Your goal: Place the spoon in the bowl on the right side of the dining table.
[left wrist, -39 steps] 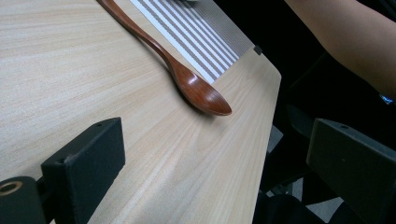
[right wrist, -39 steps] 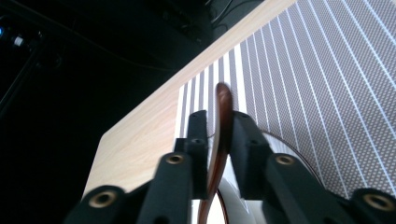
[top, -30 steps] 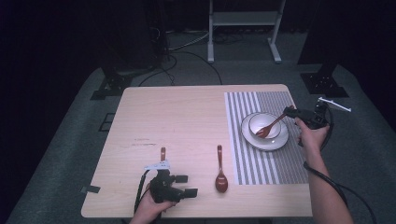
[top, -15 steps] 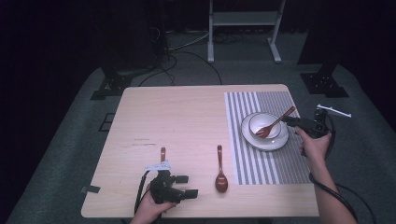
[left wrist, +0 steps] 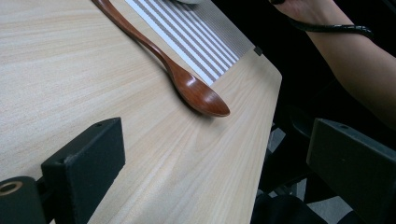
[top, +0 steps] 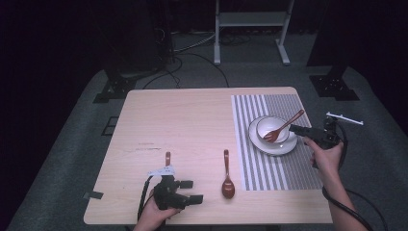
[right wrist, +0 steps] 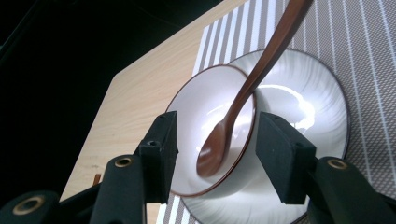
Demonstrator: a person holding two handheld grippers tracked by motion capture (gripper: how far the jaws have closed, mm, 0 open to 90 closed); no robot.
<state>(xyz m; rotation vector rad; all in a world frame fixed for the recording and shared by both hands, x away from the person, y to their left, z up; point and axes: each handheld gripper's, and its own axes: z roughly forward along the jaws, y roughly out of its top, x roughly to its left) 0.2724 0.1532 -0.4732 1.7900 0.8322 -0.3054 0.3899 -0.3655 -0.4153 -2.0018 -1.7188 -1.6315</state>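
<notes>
Right gripper (top: 296,129) beside bowl (top: 272,129), jaws just been opening, apart, nothing clamped; spoon (top: 283,127) ahead, resting in bowl on plate (top: 269,147). Left gripper (top: 192,191) apart, empty, second spoon (top: 227,177) just ahead.

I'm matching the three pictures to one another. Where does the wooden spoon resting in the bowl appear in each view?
High view: spoon in the bowl, right of centre, on the striped mat.
Left gripper view: not in it.
Right gripper view: spoon in the bowl, centre, beyond the open right gripper.
Shared landmark: striped mat.
</notes>
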